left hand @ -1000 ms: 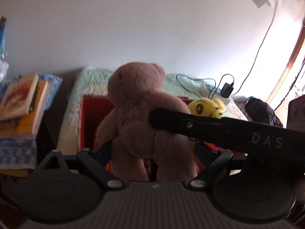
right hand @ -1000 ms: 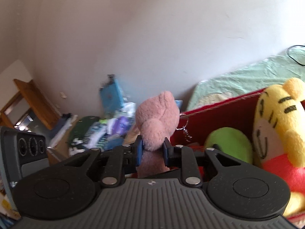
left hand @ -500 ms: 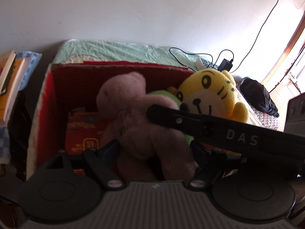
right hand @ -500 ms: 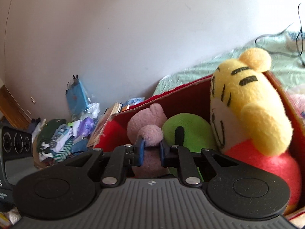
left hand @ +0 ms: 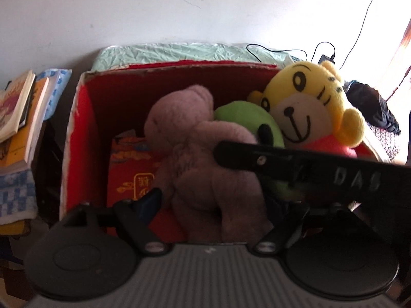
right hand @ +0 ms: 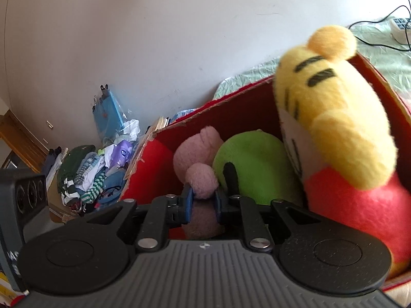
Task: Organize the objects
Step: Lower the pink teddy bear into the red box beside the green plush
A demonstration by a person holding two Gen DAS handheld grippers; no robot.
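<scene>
A pink teddy bear [left hand: 203, 164] sits inside the red cardboard box [left hand: 77, 138], next to a green plush [left hand: 246, 118] and a yellow tiger plush [left hand: 310, 110]. My left gripper [left hand: 213, 200] is wide open, its fingers on either side of the bear's legs. My right gripper [right hand: 203, 200] is shut on the bear's limb [right hand: 201, 182]. In the right wrist view the bear's head [right hand: 195, 151] lies beside the green plush [right hand: 251, 164] and the tiger plush [right hand: 334, 133], within the box wall [right hand: 159, 159]. The right gripper's body crosses the left wrist view [left hand: 308, 166].
A stack of books [left hand: 18, 118] stands left of the box. A green bedspread [left hand: 179, 51] with cables and a charger [left hand: 326, 57] lies behind it. A pile of clothes [right hand: 90, 174] and a blue packet [right hand: 108, 110] lie on the floor by the wall.
The bear has come down from above the box rim into the box, beside the green plush. Both grippers moved down with it. The right gripper keeps its hold.
</scene>
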